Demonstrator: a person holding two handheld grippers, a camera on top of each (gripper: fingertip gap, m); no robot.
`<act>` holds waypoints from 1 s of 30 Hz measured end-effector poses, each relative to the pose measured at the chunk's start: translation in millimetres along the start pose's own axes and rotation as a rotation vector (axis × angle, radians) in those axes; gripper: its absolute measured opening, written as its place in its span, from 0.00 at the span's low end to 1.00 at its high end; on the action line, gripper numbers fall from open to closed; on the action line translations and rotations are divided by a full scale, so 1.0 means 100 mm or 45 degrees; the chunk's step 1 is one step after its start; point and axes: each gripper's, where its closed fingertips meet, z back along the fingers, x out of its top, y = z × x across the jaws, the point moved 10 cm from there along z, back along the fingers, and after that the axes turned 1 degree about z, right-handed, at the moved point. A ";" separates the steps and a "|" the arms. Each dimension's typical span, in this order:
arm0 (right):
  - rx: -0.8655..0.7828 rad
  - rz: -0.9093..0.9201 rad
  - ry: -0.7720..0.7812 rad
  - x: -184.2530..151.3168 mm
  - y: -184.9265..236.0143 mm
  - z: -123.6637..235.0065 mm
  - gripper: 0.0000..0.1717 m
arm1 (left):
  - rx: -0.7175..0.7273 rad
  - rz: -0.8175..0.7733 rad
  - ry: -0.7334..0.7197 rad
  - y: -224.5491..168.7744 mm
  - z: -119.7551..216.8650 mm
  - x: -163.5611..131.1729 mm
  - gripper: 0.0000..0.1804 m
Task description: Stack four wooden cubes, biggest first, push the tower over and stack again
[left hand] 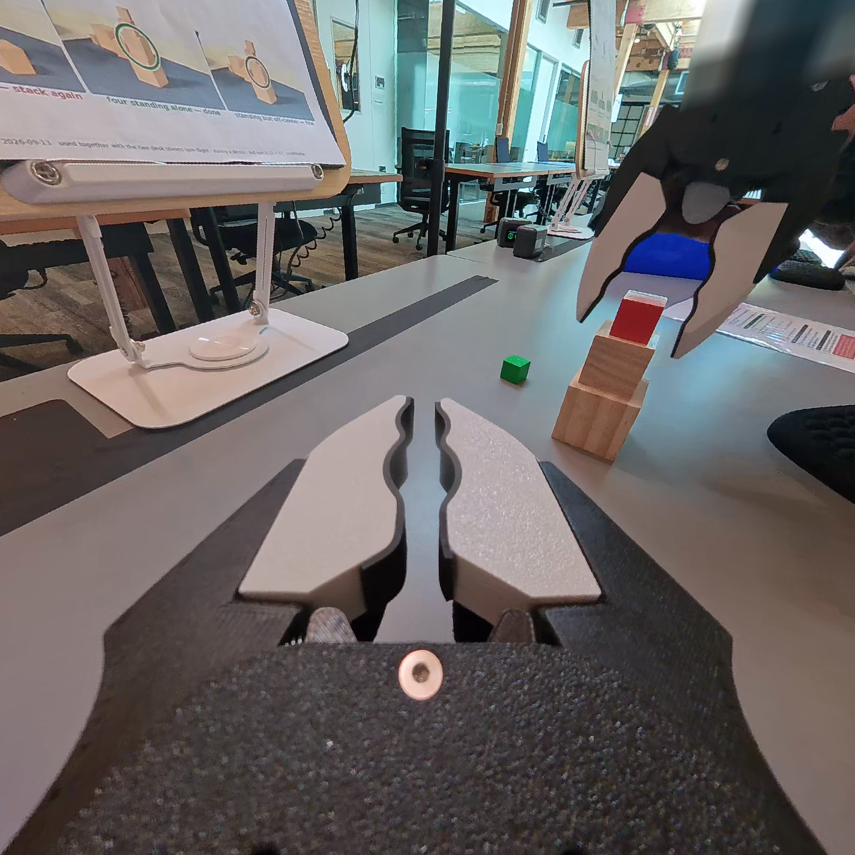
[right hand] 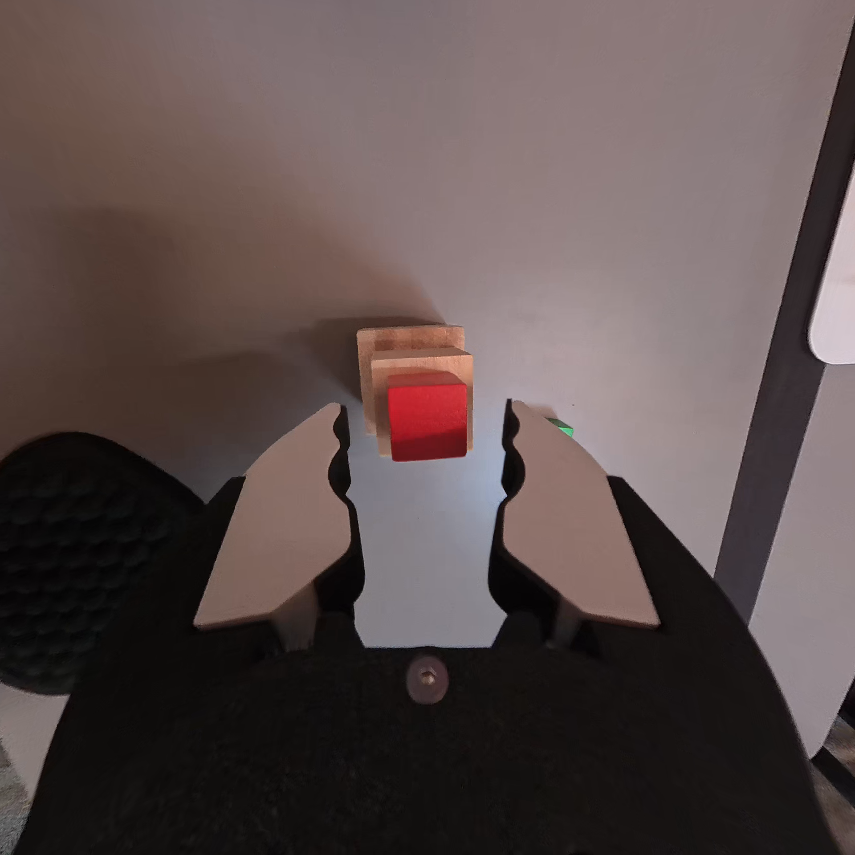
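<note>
**Three-block tower stands beneath spread jaws**

One red block (left hand: 637, 319) tops a stack of three at right of centre in the left wrist view, resting on a smaller wooden block (left hand: 615, 365) that sits on one larger wooden block (left hand: 597, 423). All three stand on a grey table (left hand: 324, 462). The right gripper (left hand: 629, 333) hangs above the tower, its two fingers spread wide to either side of the red block with clear gaps, gripping nothing. Seen from its own camera, the same tower lies at mid-frame, just beyond the parted fingertips.

One small green cube (left hand: 515, 369) sits alone on the table just left of the stack, apart from it. The left gripper (left hand: 424, 407) fills the lower half of its frame, low over the table, its two fingers drawn near each other with a narrow slit between them and nothing in it.

At upper left, one white stand (left hand: 208, 365) carries a printed sheet (left hand: 162, 78). One dark strip (left hand: 416, 310) runs across the table. One black mesh pad (left hand: 819, 444) shows at the right edge, and another printed sheet (left hand: 796, 333) lies beyond the tower. Office chairs and desks fill the background.
</note>
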 end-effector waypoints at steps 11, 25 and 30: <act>-0.009 0.032 -0.026 0.03 0.03 -0.04 0.25 | -0.001 0.007 0.005 0.00 0.00 -0.01 0.05; -0.014 0.010 -0.050 0.02 0.04 -0.08 0.25 | -0.003 0.007 0.004 0.00 0.00 0.00 0.05; -0.019 0.016 -0.052 0.02 0.04 -0.08 0.25 | -0.003 0.007 0.006 0.00 0.00 -0.01 0.05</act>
